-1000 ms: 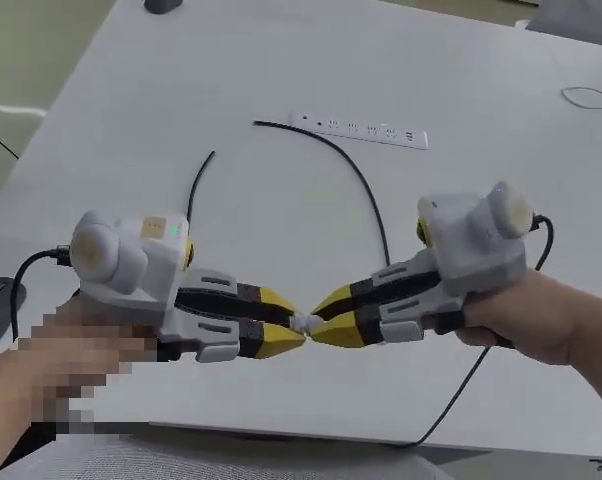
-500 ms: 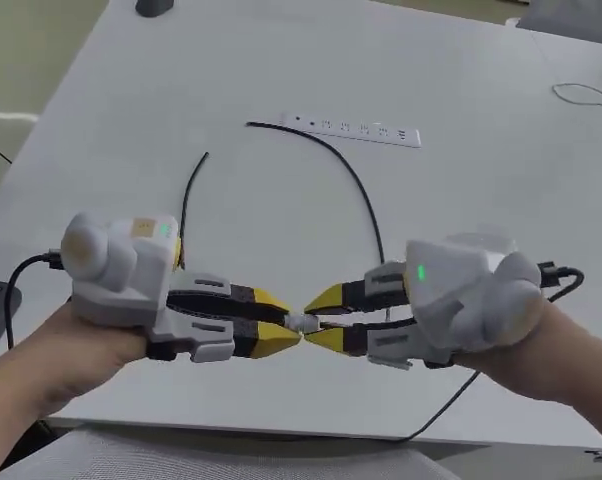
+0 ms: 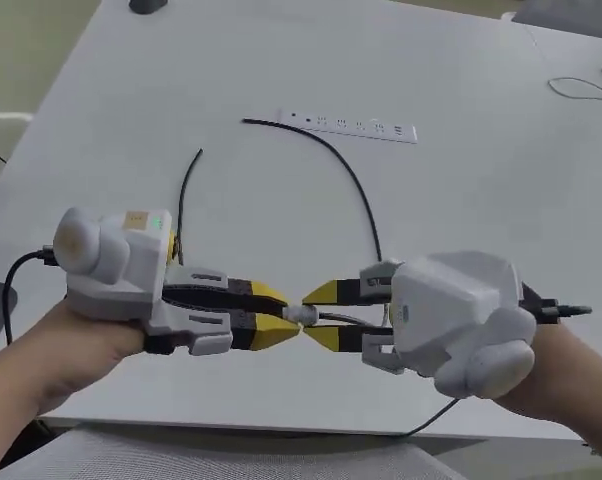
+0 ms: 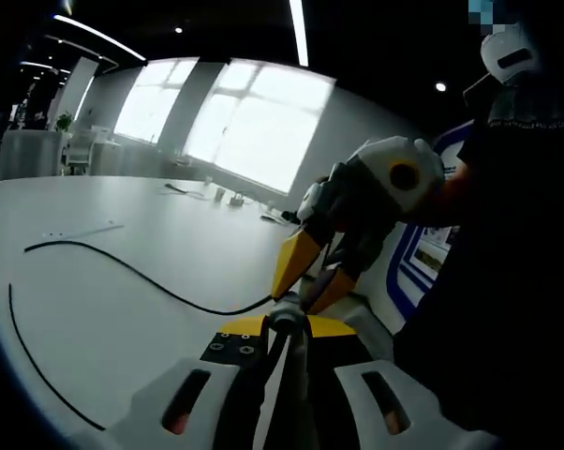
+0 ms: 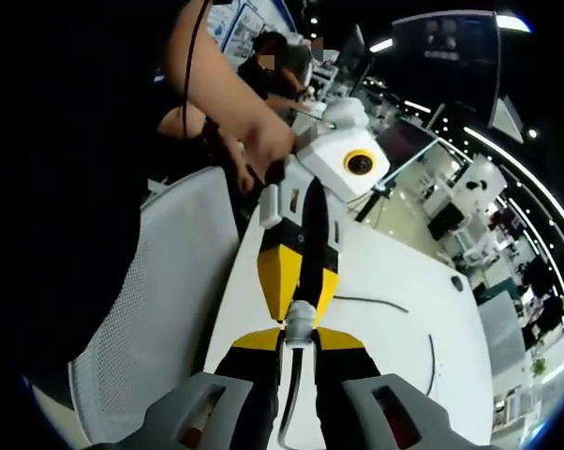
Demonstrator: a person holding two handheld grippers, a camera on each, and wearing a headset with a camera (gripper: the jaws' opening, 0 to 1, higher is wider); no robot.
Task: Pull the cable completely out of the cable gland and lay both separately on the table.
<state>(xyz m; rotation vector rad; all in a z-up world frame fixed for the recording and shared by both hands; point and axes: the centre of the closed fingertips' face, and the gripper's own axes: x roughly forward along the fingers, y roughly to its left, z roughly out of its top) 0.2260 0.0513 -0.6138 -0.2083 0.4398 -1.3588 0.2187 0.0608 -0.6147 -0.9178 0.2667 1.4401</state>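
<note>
Grey-white cable gland (image 3: 303,315) is held in the air above the desk (image 3: 461,190) near its front edge, between two tools tip to tip. Left tool (image 3: 291,315) is pinched tight on one end. Right tool (image 3: 314,315) is nearly closed on the other end.

Count: 1 gland, 2 tools, 2 black leads, 1 power strip (image 3: 351,127). Long cable (image 3: 356,185) curves from the strip to behind the right tool; can't tell where it meets the gland. Short cable (image 3: 184,195) lies apart, to the left.

Right gripper view adds a thin strand (image 5: 289,398) trailing back between its jaws, plus a mesh chair (image 5: 160,309). Left gripper view adds windows (image 4: 235,122).
</note>
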